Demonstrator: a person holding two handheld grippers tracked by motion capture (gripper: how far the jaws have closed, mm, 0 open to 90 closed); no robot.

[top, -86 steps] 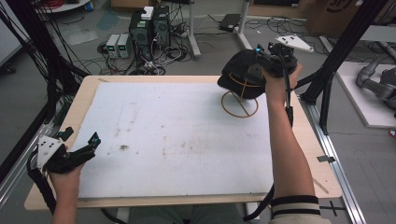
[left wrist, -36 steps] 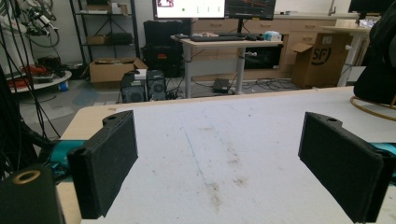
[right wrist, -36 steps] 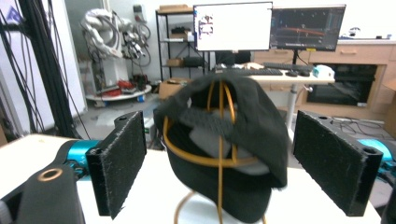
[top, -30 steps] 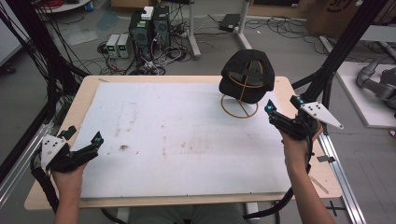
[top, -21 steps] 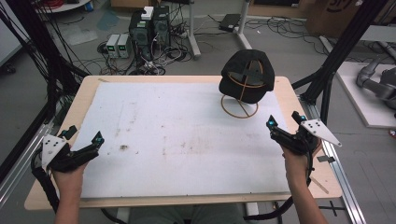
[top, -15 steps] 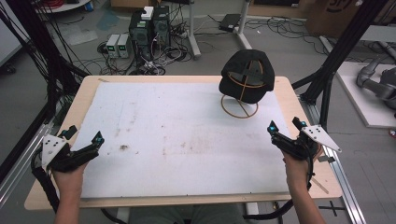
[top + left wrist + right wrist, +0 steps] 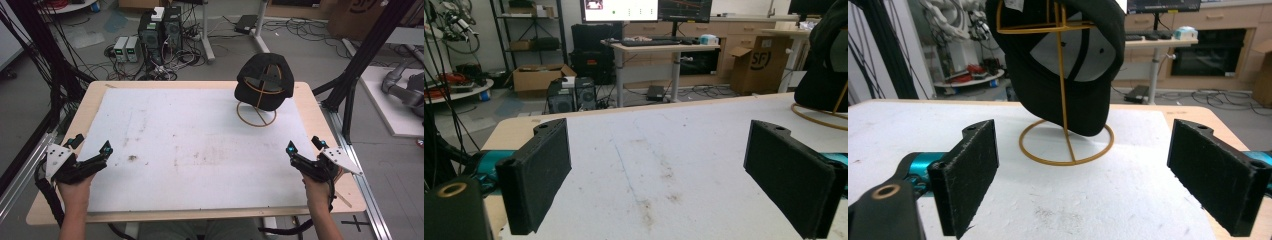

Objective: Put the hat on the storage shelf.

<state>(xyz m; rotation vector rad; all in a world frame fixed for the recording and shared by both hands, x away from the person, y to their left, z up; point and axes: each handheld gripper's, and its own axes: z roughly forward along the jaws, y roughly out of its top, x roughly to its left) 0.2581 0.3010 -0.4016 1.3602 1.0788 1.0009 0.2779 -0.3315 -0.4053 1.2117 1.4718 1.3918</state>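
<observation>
The left gripper (image 7: 92, 150) at the table's (image 7: 310, 102) near left edge and the right gripper (image 7: 304, 149) at its near right edge both gape wide, holding nothing. White mat (image 7: 200, 145) lies open between them. The cap (image 7: 265, 80) hangs on a gold stand (image 7: 256, 114) near the far right corner. A box (image 7: 758, 60) beyond reads "SF".
</observation>
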